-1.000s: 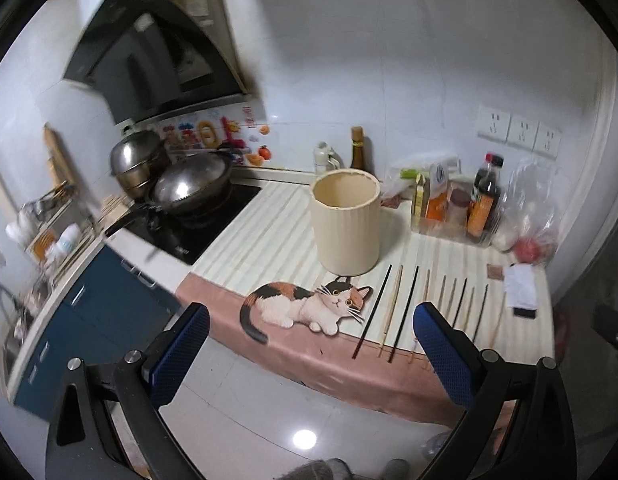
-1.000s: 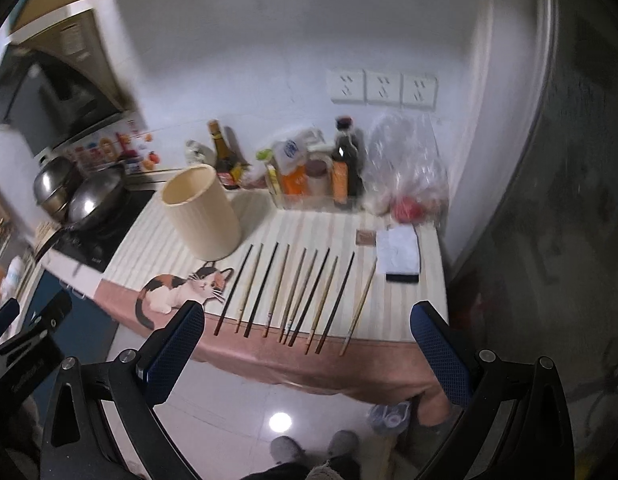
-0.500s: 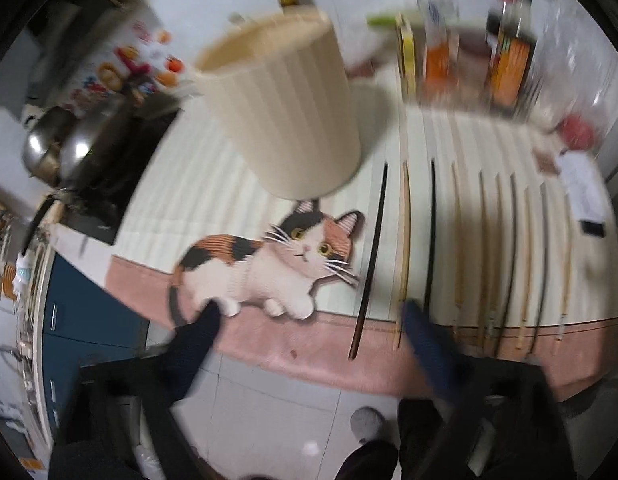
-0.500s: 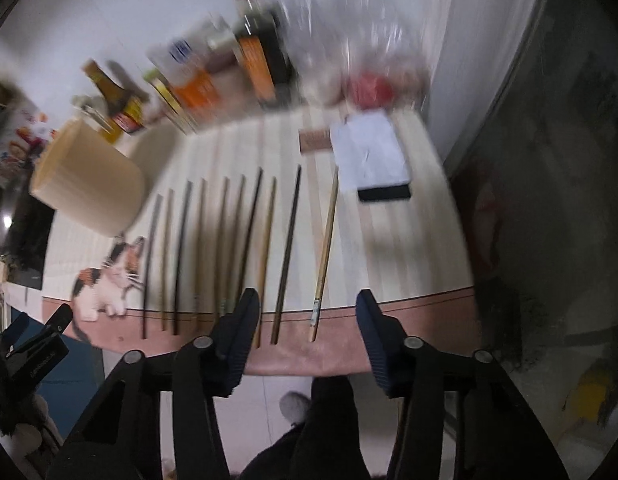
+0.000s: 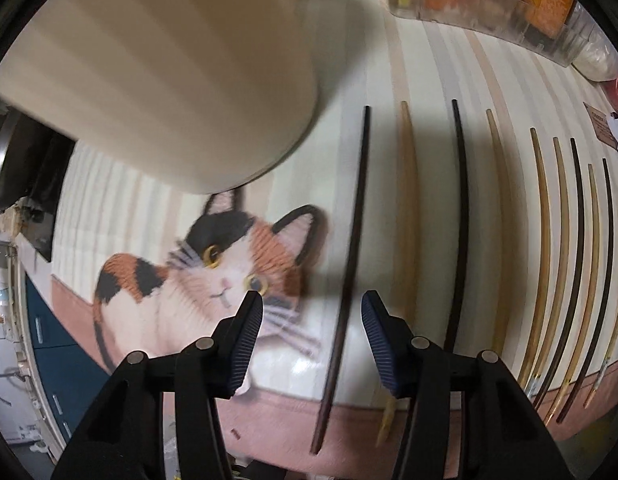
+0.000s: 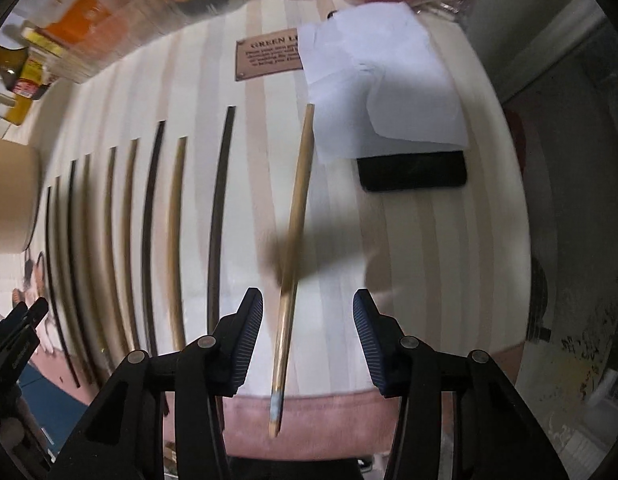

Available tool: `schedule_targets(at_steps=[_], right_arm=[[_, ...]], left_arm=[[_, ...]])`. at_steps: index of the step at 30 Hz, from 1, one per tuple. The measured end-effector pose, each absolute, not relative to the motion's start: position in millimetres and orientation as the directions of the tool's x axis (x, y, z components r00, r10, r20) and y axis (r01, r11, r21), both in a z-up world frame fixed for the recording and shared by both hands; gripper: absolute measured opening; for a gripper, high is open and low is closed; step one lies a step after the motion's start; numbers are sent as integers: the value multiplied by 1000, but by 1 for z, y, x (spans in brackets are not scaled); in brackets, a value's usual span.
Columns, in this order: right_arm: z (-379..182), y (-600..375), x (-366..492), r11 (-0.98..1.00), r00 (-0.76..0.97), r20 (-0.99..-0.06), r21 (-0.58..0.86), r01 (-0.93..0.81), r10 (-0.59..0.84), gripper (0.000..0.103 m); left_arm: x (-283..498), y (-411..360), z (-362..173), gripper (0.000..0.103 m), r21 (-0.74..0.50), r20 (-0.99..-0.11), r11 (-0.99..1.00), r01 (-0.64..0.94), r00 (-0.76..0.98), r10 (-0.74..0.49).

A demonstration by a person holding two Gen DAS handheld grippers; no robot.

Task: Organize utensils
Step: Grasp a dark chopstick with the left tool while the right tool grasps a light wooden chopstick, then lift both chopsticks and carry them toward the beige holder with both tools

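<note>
Several chopsticks, dark and pale, lie side by side on a striped mat [image 5: 341,92]. In the left wrist view my left gripper [image 5: 312,312] hovers low over the leftmost dark chopstick [image 5: 351,248], which runs between its blue pads; the jaws are closing and the pads do not touch it. A tall cream holder [image 5: 161,72] stands at the upper left. In the right wrist view my right gripper [image 6: 308,308] straddles the rightmost pale chopstick [image 6: 297,208], pads apart from it. The cream holder [image 6: 9,196] shows at the left edge there.
A cat picture [image 5: 213,276] decorates the mat beside the holder. White paper [image 6: 381,80] lies over a black phone [image 6: 413,170] right of the chopsticks. Bottles and packets [image 6: 81,28] line the back. The counter's pink front edge [image 6: 321,416] lies just below both grippers.
Both grippers dropped from high above the counter to just over the chopsticks and tilted downward. Their jaws narrowed from wide open to about half width.
</note>
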State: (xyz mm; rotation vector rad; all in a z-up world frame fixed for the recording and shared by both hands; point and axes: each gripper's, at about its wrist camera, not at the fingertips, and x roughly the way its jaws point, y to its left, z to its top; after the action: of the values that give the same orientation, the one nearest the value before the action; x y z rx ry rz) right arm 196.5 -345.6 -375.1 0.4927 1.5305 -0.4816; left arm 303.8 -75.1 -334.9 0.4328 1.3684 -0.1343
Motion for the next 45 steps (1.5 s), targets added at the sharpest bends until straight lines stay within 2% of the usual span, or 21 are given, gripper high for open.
schedule_targets(at_steps=[2, 5, 7, 8, 9, 10, 11, 13, 15, 20, 25, 31, 33, 35, 44, 45], right_arm=[[-380, -346, 200, 816, -17, -1000, 2, 578, 14, 49], [-387, -345, 205, 820, -24, -1000, 3, 572, 20, 49], [-390, -341, 207, 825, -27, -1000, -4, 565, 13, 50], [-391, -338, 208, 831, -28, -1000, -14, 556, 2, 50], [-391, -336, 209, 836, -33, -999, -29, 548, -13, 48], [-391, -334, 209, 840, -40, -999, -51, 540, -35, 42], [-389, -329, 210, 842, -36, -998, -59, 537, -47, 39], [-387, -324, 207, 842, -27, -998, -67, 536, -62, 10], [-386, -320, 202, 842, -20, -998, -66, 535, -66, 8], [-383, -300, 193, 876, -17, -999, -46, 480, -42, 7], [-381, -270, 174, 909, -37, -999, -8, 417, 9, 7], [-387, -257, 158, 926, -81, -995, 20, 377, 55, 7], [-394, -261, 164, 924, -97, -993, 31, 380, 73, 7], [-393, -268, 166, 917, -111, -988, 59, 395, 112, 8], [-397, -268, 177, 923, -135, -989, -3, 385, 53, 8], [-402, -262, 190, 924, -144, -988, -13, 383, 46, 8]], left_arm=[[308, -80, -338, 45, 226, -965, 911, 344, 208, 161], [311, -82, -343, 36, 222, -967, 910, 349, 199, 160], [312, -85, -343, 25, 213, -968, 911, 353, 202, 148], [312, -87, -343, 16, 198, -971, 914, 354, 195, 135], [312, -87, -344, 7, 174, -977, 920, 351, 181, 115], [311, -88, -344, 4, 164, -978, 923, 347, 177, 108], [309, -89, -344, 4, 169, -978, 923, 345, 178, 113], [305, -90, -343, 4, 169, -977, 927, 335, 178, 114], [295, -85, -343, 4, 158, -979, 938, 308, 170, 109], [257, -64, -341, 4, 135, -985, 963, 232, 134, 106], [216, -45, -340, 4, 27, -999, 991, 133, 43, 21], [207, -43, -342, 4, -57, -998, 992, 115, -20, -55], [210, -45, -343, 8, -64, -998, 990, 127, -24, -62], [218, -45, -343, 8, -65, -998, 989, 136, -25, -62], [245, -63, -343, 9, 55, -998, 961, 270, 36, 46], [248, -66, -343, 6, 57, -998, 960, 273, 43, 47]])
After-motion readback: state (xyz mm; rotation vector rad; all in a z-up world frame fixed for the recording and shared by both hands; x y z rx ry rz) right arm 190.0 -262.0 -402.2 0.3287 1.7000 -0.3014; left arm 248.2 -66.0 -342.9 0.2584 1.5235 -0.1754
